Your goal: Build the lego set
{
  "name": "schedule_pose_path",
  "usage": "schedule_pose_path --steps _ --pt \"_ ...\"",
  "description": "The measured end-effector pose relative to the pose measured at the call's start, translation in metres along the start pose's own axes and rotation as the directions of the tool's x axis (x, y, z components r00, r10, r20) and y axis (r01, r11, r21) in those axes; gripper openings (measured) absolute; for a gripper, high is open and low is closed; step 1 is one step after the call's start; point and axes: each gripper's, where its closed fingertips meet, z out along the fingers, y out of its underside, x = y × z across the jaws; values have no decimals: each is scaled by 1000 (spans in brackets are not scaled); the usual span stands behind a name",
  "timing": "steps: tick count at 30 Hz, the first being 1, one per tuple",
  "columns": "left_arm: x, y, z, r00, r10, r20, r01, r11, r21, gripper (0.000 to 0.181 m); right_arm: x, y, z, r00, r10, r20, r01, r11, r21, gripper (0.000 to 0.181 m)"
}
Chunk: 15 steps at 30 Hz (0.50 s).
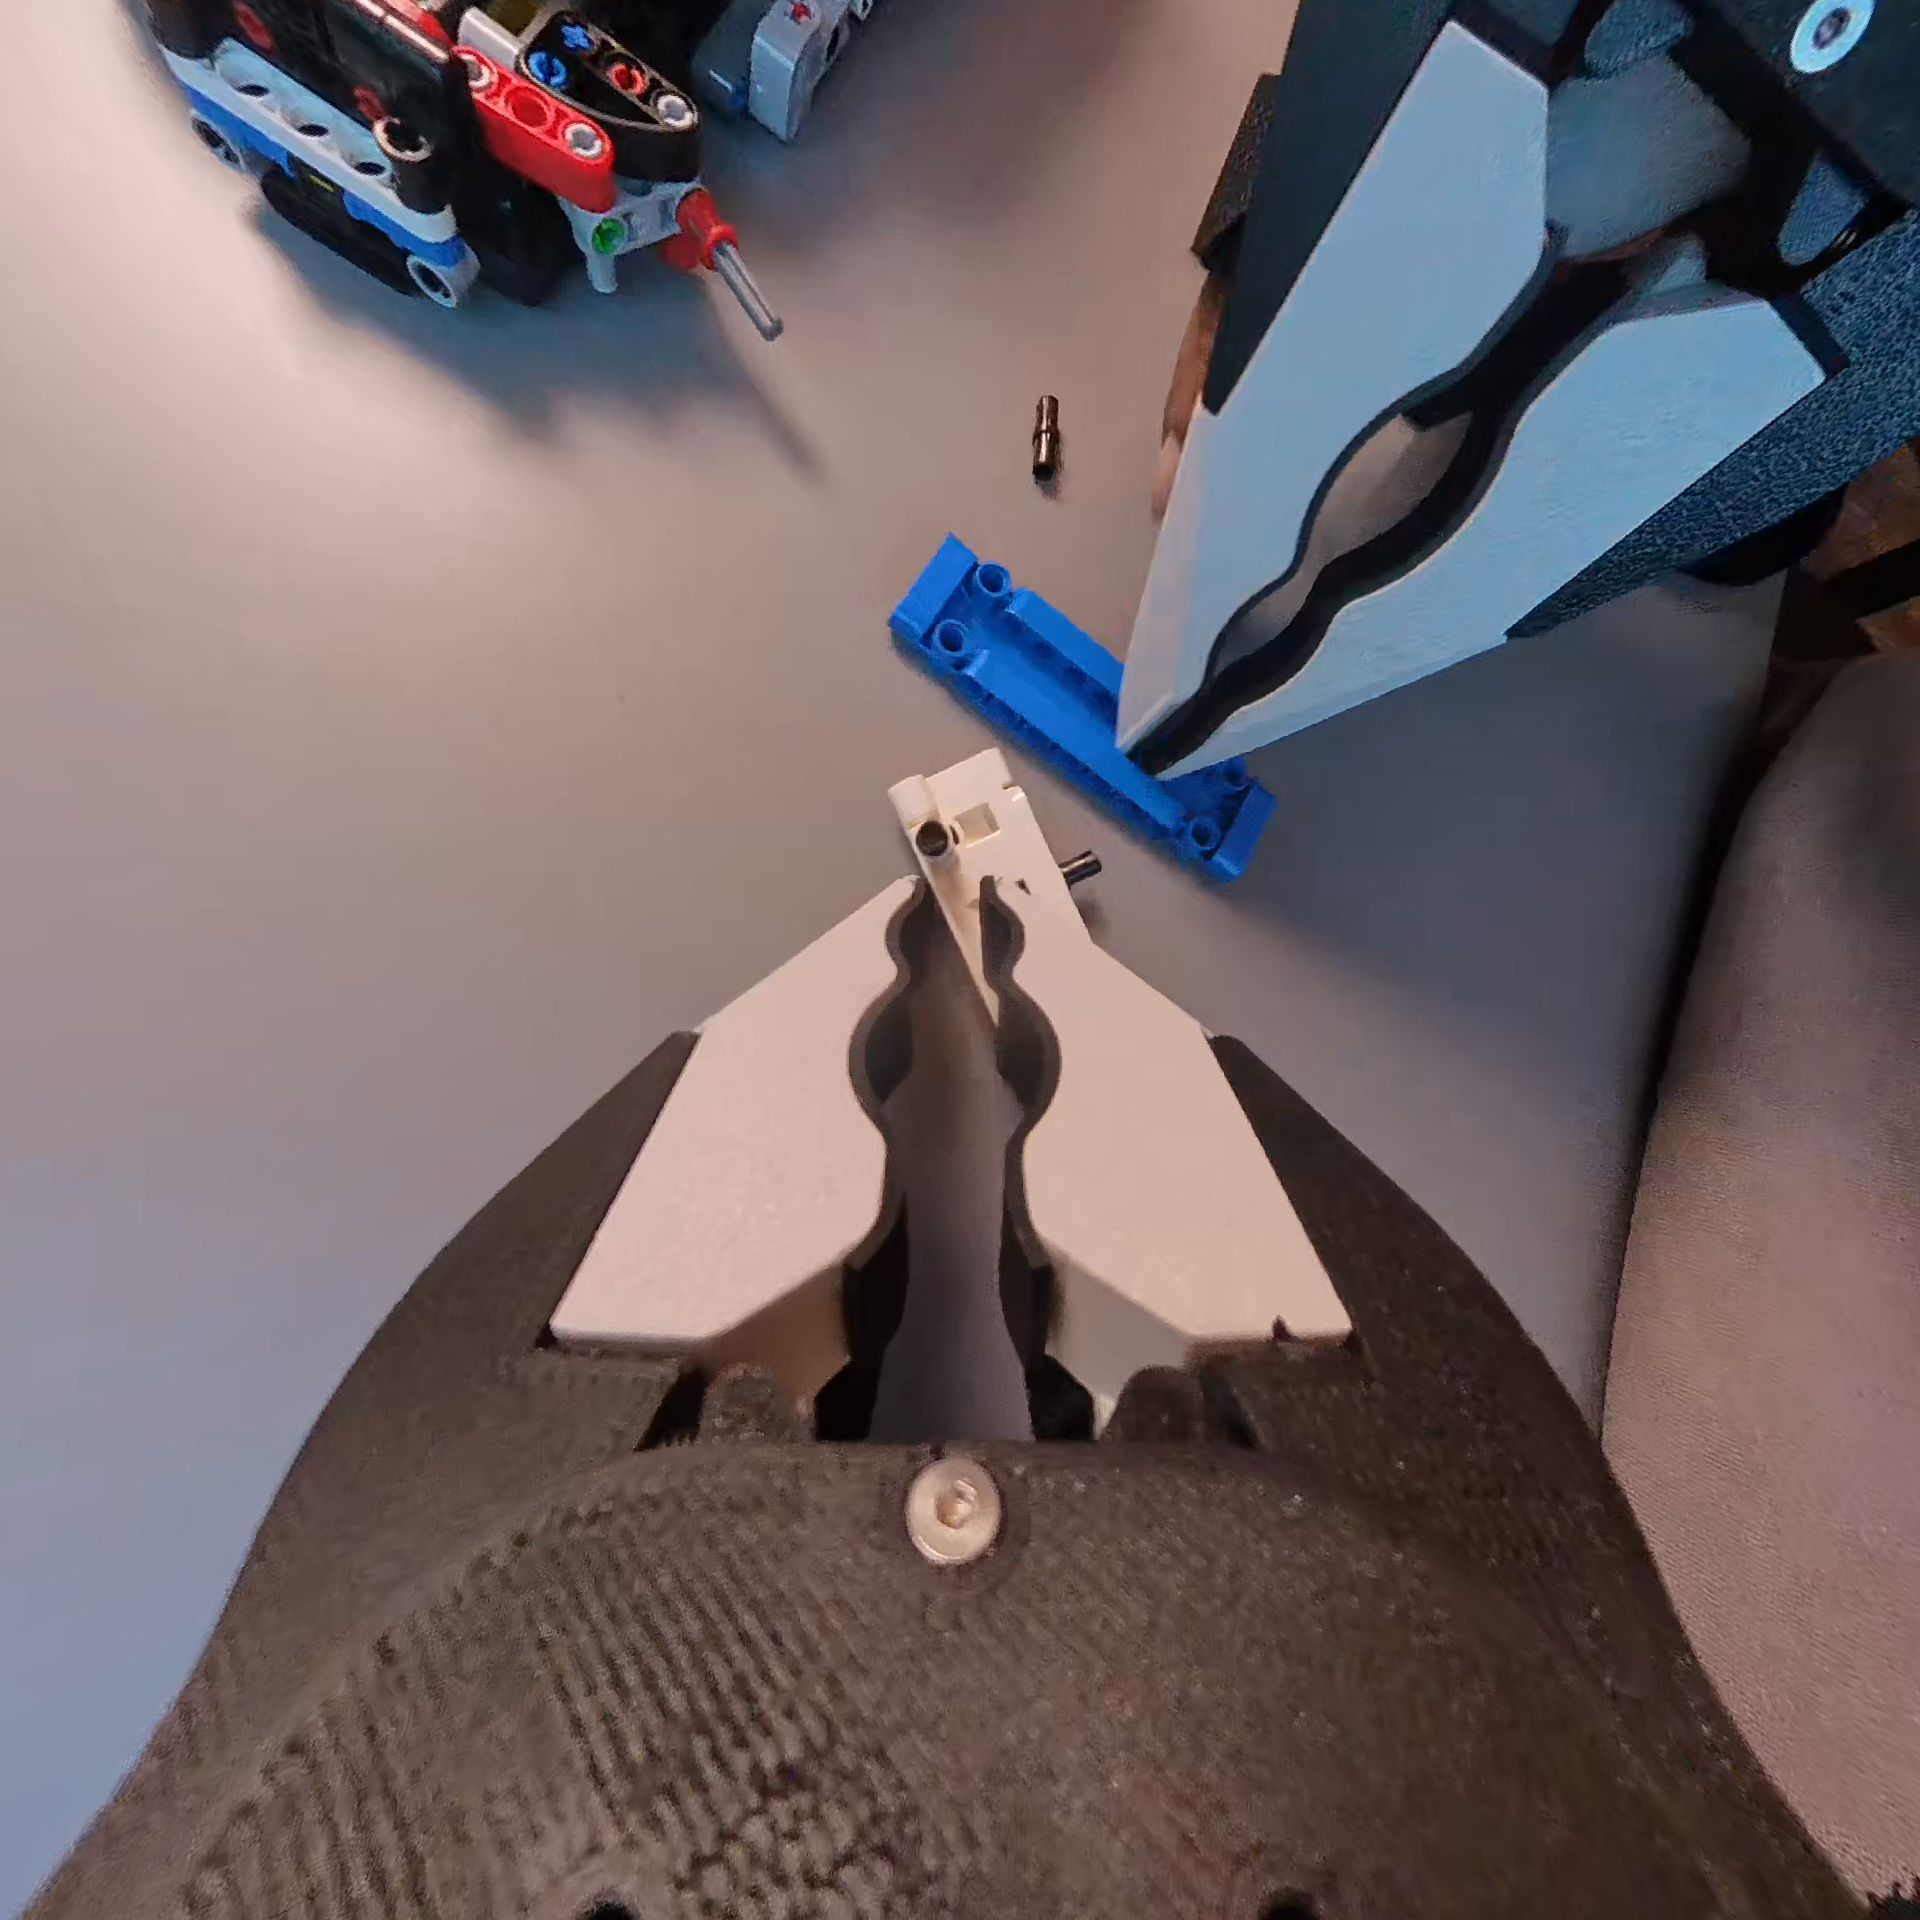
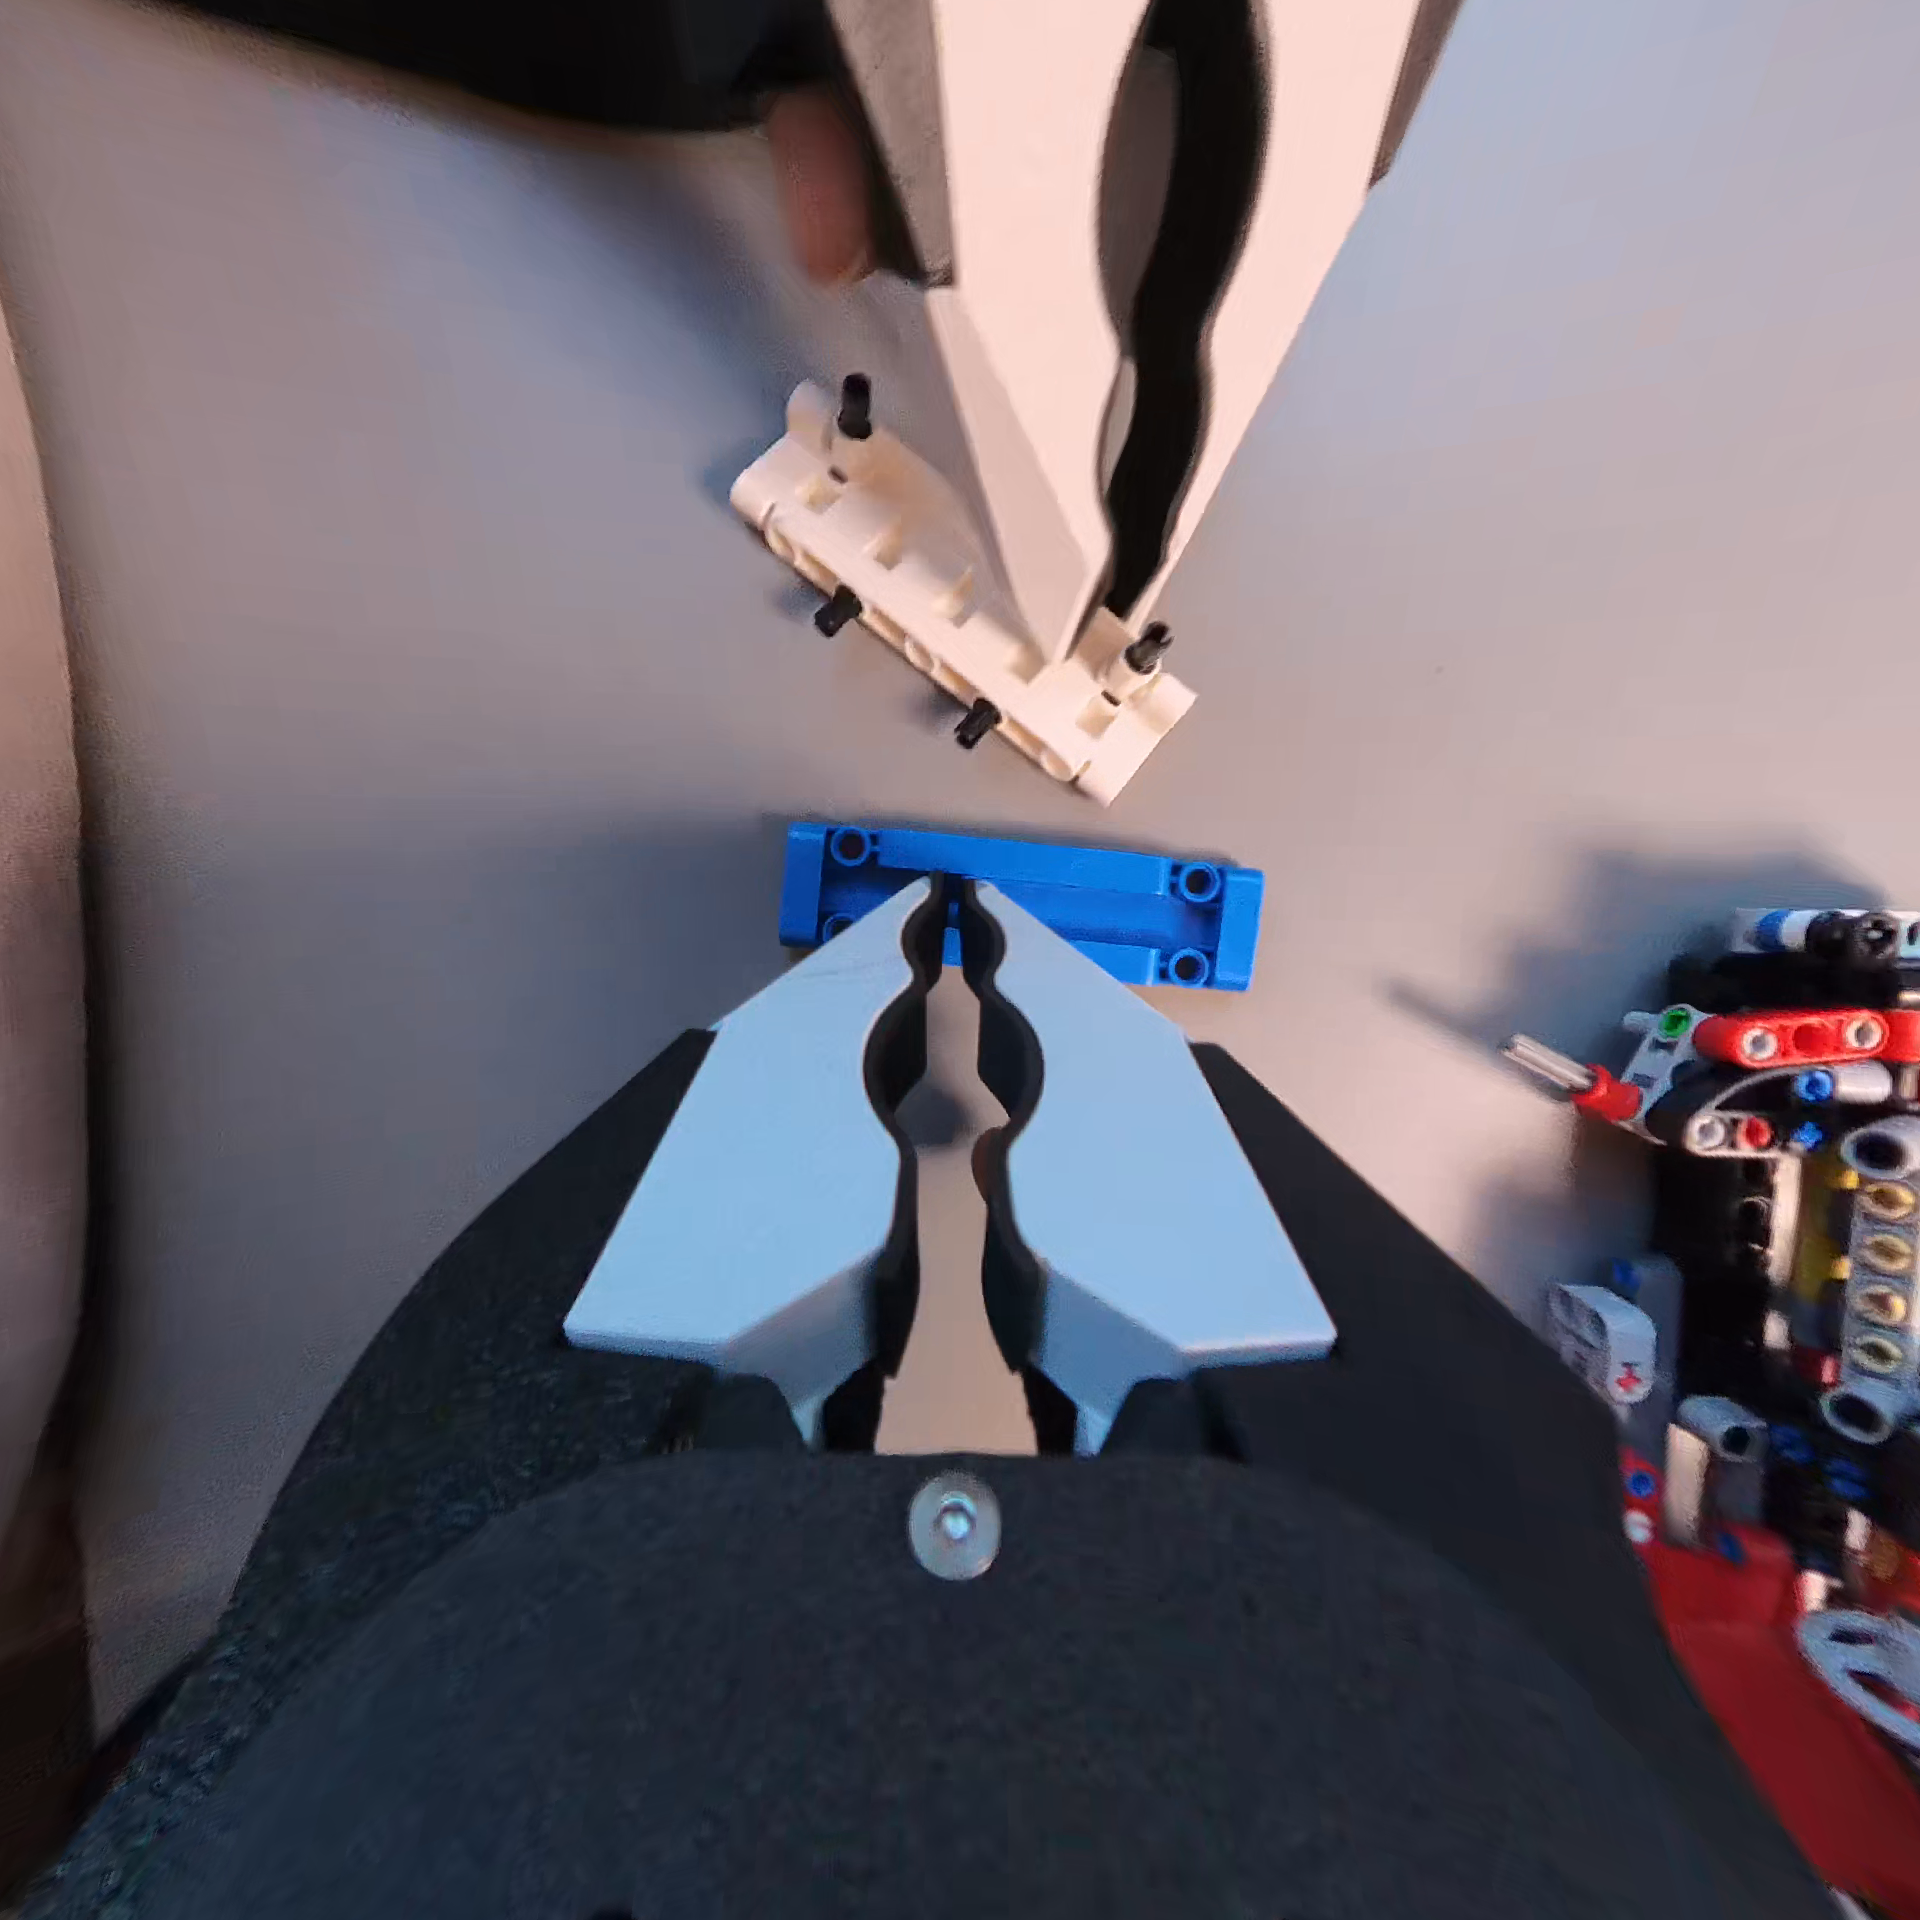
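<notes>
Left claw: the left claw (image 1: 951,894) is clenched on a white lego panel (image 1: 971,821), gripping it near one end; in the right wrist view the same claw (image 2: 1107,613) comes down from the far side onto the panel (image 2: 935,582).
White panel: long and pale, lying slantwise, with short black pins (image 2: 854,407) sticking out of its top and its near edge (four can be counted in the right wrist view).
Right claw: the right claw (image 2: 951,894) is clenched on a blue lego panel (image 2: 1101,914), its tips at the panel's middle rib, left of centre; in the left wrist view it (image 1: 1148,753) reaches in from the far right onto the blue panel (image 1: 1023,665).
Blue panel: flat on the counter, hollow side up, just near of the white panel and apart from it.
Loose pin: one black pin (image 1: 1044,436) lies alone on the counter, far of the blue panel.
Partly built model: a red, black, blue and grey assembly (image 1: 436,145) sits at the far left in the left wrist view, well apart from both panels; in the right wrist view it (image 2: 1787,1195) is at the right edge.
Counter: plain grey, matt (image 1: 416,831).
Room: a grey fabric surface (image 1: 1787,1143) shows past the counter's right edge; little else is visible.
</notes>
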Motion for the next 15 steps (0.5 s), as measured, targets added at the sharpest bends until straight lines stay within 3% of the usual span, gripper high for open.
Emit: schedule_pose_path --steps 2,4,7,10,12,15 --pt "-3 -1 0 1000 -12 24 12 1000 22 2 -1 6 -3 999 -44 15 44 999 -14 4" --pt "-5 -4 -2 998 -20 52 17 998 53 0 3 -1 -10 1000 -9 1 9 998 55 12" --pt "-11 -16 -11 996 -36 87 23 988 153 0 26 -21 -24 974 224 -19 -212 945 249 25" --pt "-14 -39 -33 992 -82 99 44 942 331 0 51 -33 -34 881 471 37 -439 787 433 40" --pt "-14 -57 -52 987 -112 117 46 887 459 0 54 -47 -37 826 548 135 -528 665 529 45" --pt "-4 -77 -73 986 -113 120 22 813 582 0 50 -80 -52 795 529 298 -577 505 642 24"
